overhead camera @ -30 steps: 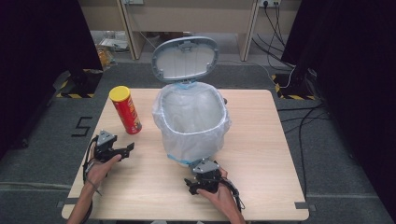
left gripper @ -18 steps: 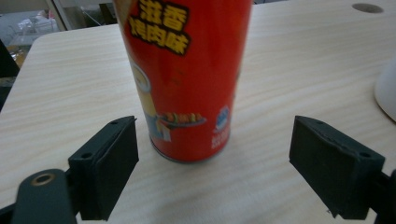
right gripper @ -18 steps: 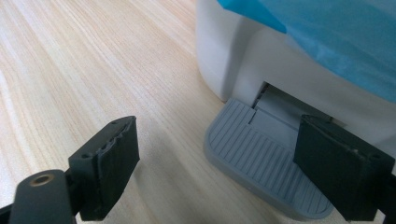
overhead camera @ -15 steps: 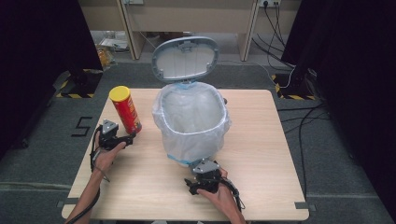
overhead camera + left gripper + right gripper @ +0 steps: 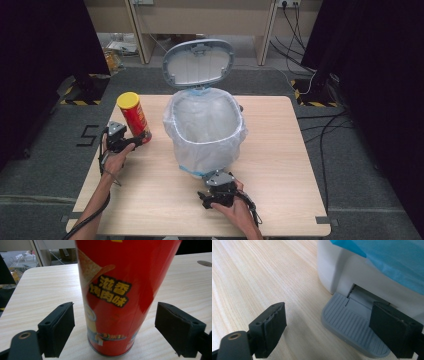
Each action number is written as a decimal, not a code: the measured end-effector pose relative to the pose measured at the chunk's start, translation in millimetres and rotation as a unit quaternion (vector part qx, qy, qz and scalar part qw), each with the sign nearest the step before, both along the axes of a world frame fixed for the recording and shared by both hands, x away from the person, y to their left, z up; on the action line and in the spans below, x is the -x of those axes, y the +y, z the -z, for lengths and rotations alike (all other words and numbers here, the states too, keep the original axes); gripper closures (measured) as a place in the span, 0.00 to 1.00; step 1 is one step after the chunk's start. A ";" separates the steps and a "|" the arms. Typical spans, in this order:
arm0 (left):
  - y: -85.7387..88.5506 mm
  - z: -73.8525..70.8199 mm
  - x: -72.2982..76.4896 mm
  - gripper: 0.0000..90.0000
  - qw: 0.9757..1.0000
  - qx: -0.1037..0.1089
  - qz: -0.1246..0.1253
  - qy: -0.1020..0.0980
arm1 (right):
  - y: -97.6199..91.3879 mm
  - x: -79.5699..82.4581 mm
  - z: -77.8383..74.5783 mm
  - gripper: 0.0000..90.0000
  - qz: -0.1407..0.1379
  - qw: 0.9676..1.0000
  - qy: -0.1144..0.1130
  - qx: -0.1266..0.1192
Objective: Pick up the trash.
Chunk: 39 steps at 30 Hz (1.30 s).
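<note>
While upright, can point(image 5: 120, 297) (red) sits between left gripper point(image 5: 122, 335).

Red chip can point(image 5: 135, 117) upright beside open lined bin point(image 5: 205, 130).

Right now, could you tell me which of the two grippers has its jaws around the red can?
The left gripper: its open jaws flank the upright red can without touching. The right gripper faces the bin's grey pedal instead.
</note>
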<state>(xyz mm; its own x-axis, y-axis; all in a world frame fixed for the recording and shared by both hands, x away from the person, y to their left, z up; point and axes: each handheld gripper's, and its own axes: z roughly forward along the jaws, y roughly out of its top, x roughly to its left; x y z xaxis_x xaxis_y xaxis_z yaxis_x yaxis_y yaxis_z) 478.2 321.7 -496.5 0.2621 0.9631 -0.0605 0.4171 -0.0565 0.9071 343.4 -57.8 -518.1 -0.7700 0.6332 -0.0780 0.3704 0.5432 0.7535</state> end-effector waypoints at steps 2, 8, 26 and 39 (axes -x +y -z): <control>-2.2 1.1 -5.3 0.18 1.000 0.001 -0.001 -0.003 | -0.3 -0.2 0.0 0.16 -0.001 1.000 -0.001 0.000; -3.4 1.4 -15.7 0.19 1.000 0.016 -0.006 -0.010 | -0.1 -0.1 0.0 0.16 -0.001 1.000 0.000 0.001; -12.0 -23.5 -0.9 0.26 0.999 -0.002 0.031 -0.038 | 0.3 -0.1 0.2 0.16 -0.004 1.000 -0.004 0.005; -23.4 -59.0 40.9 0.27 0.992 0.013 0.116 -0.039 | 0.3 0.2 0.3 0.16 -0.005 1.000 -0.007 0.009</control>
<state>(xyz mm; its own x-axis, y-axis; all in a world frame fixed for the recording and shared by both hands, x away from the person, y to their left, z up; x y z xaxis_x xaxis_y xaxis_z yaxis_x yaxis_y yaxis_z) 437.3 298.3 -437.5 0.4820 0.8744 -0.0559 0.3236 -0.1184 0.9388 343.3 -57.5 -518.4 -0.7756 0.6233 -0.0998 0.3540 0.5604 0.7488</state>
